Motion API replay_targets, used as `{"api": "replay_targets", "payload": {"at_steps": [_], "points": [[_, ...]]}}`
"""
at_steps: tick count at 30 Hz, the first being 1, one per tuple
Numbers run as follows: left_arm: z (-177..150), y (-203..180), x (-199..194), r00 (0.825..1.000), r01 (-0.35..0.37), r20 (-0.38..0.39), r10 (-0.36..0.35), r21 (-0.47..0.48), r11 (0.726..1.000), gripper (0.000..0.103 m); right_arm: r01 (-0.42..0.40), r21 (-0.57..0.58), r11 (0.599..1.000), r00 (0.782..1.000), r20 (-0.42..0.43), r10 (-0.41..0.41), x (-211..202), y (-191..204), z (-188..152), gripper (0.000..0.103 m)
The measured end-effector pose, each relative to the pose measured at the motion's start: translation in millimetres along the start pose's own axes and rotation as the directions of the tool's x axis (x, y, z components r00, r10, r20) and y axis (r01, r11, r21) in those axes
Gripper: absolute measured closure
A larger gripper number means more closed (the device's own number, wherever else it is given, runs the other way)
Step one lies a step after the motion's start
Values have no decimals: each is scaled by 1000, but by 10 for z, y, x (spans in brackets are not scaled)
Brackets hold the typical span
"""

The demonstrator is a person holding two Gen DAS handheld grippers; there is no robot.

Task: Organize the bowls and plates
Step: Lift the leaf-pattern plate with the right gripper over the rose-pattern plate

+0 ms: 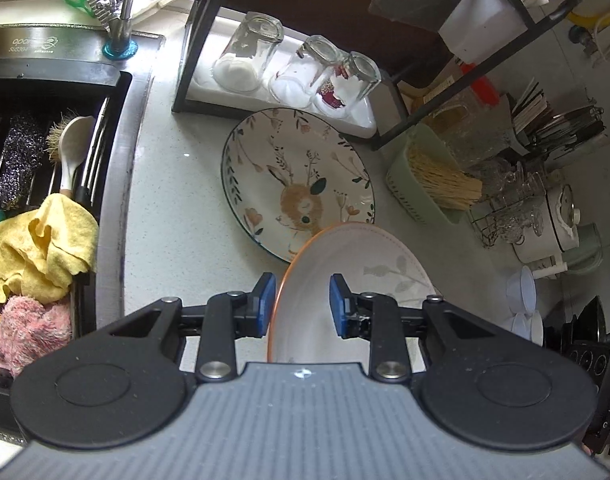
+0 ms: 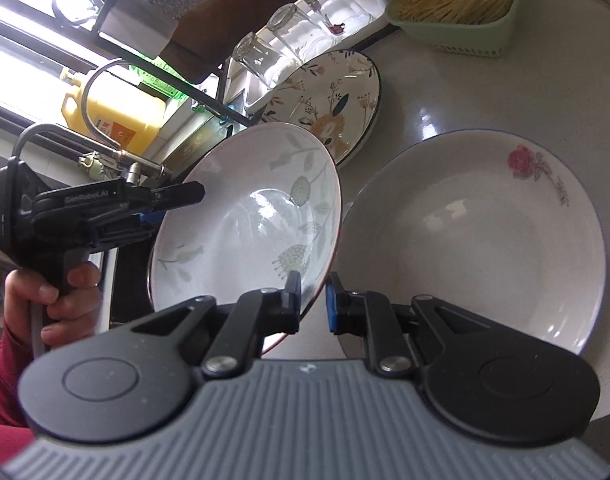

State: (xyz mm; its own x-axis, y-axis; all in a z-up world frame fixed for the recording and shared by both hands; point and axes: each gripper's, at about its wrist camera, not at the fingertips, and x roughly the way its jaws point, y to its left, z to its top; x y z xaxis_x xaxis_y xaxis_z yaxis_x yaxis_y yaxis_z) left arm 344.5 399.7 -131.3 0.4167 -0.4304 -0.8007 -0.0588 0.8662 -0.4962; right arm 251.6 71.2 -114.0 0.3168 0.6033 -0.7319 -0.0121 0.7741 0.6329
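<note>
Countertop (image 1: 177,208) with rabbit plate (image 1: 297,184), rose plate (image 2: 477,240); both grippers (image 1: 301,304) (image 2: 313,300) clamping tilted leaf-pattern plate (image 2: 245,216).

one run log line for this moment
phase: lifting | held: leaf plate tilted, off counter | left gripper: shut on rim | right gripper: shut on rim | on counter: rabbit plate, rose plate

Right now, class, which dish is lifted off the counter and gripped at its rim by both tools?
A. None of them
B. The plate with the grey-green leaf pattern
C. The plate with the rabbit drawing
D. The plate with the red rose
B: the leaf-pattern plate is tilted, with the left tool and right tool on its rim; the rabbit plate and rose plate lie flat.
</note>
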Motion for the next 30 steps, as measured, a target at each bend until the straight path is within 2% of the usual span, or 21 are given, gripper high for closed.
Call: {"api": "replay_targets", "payload": {"at_steps": [5, 12, 18, 23, 30], "points": [[-93, -288, 136, 1000, 7, -18, -7, 10, 1000, 71, 26, -37, 999, 1000, 4, -26, -190, -225, 50, 87], [-212, -523, 525, 995, 30, -94, -32, -27, 999, 71, 52, -24, 998, 998, -16, -53, -357, -622, 55, 87], [-238, -796, 805, 992, -1, -128, 5, 33, 999, 71, 68, 10, 998, 997, -21, -68, -400, -909, 39, 87], [-251, -827, 958, 989, 0, -150, 3, 25, 1000, 71, 97, 48, 994, 995, -24, -96, -336, -1063, 19, 86], [-280, -850, 1008, 988, -40, -147, 46, 41, 998, 71, 108, 38, 993, 994, -21, -107, -298, -1079, 40, 86]]}}
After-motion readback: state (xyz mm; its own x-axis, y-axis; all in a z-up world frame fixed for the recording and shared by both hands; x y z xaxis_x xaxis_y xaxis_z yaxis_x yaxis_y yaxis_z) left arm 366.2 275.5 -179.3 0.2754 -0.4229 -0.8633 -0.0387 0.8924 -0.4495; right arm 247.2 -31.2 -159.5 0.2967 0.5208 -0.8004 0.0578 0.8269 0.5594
